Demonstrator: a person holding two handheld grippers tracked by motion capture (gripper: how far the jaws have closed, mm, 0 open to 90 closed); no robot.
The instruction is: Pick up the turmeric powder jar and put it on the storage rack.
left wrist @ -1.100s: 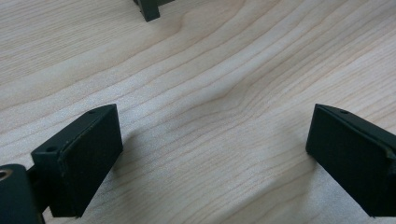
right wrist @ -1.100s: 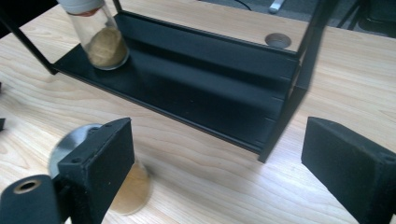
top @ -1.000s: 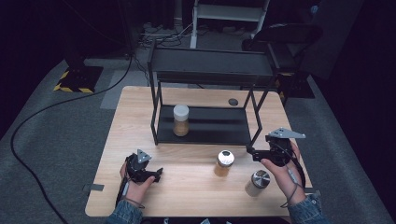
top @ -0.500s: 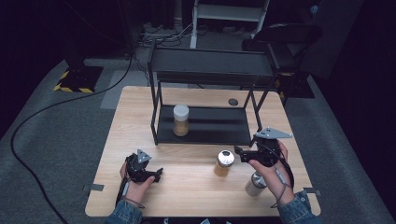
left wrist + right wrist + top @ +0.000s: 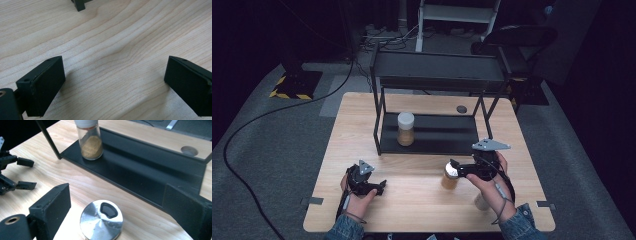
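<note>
Table [image 5: 362,125]: we work at a wooden top that carries a black rack and three jars.
Rack [image 5: 432,135]: we see one white-capped jar [image 5: 405,128] of tan powder already standing on its lower shelf, so we judge one placement done.
Silver-lidded jar [image 5: 450,176]: it stands on the table just in front of the rack, not yet lifted; we judge it is next.
Third jar [image 5: 482,201]: it waits near the table's front edge, partly behind our right hand.
Right gripper [image 5: 117,202]: jaws wide, just been opening, straddling the silver lid [image 5: 101,222] without touching it.
Left gripper [image 5: 379,186]: jaws wide and empty over bare wood.
</note>
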